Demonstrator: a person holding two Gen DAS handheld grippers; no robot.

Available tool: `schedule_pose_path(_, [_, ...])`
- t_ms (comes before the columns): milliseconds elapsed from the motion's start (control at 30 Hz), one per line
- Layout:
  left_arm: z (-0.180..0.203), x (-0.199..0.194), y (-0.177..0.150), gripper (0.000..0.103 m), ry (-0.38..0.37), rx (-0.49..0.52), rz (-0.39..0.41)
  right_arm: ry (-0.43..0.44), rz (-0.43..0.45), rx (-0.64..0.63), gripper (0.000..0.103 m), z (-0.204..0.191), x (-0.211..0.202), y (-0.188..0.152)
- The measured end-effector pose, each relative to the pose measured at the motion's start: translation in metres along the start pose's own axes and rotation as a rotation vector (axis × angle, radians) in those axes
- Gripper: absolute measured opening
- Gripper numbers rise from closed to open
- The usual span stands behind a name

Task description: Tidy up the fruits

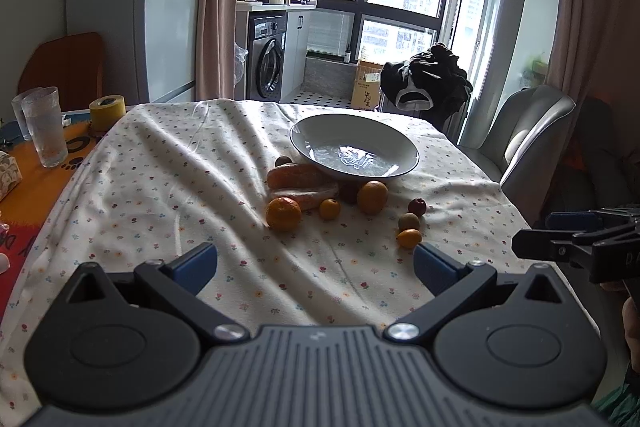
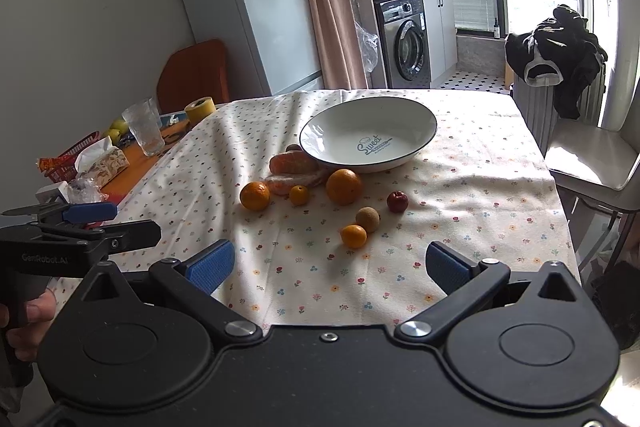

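We hold left gripper (image 1: 316, 265) and right gripper (image 2: 330, 267) wide apart, both empty, fruits loose on cloth just in front of bowl (image 2: 368, 139), large orange (image 2: 344, 186) touching its rim

Glossy ceramic, matt cloth
Glazed bowl (image 2: 368, 143) shines; flowered cotton tablecloth (image 2: 460, 187) lies creased and matt; oranges (image 2: 343, 186) look dimpled.
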State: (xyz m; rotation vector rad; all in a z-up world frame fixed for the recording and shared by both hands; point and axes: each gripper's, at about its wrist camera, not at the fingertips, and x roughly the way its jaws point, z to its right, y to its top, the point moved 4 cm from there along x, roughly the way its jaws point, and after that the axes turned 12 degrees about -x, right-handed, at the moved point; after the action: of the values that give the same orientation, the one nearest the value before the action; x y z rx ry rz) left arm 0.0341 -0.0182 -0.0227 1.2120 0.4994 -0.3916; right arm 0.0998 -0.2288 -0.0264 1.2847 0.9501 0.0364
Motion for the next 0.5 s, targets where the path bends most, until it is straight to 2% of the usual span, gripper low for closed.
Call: schedule_pose_path(500, [-0.0018,-0.0016,-0.0004,0.103,0.006,-0.002,0.001,-0.006,0.003,-0.008,0.103,-0.0009,0.0,0.0005])
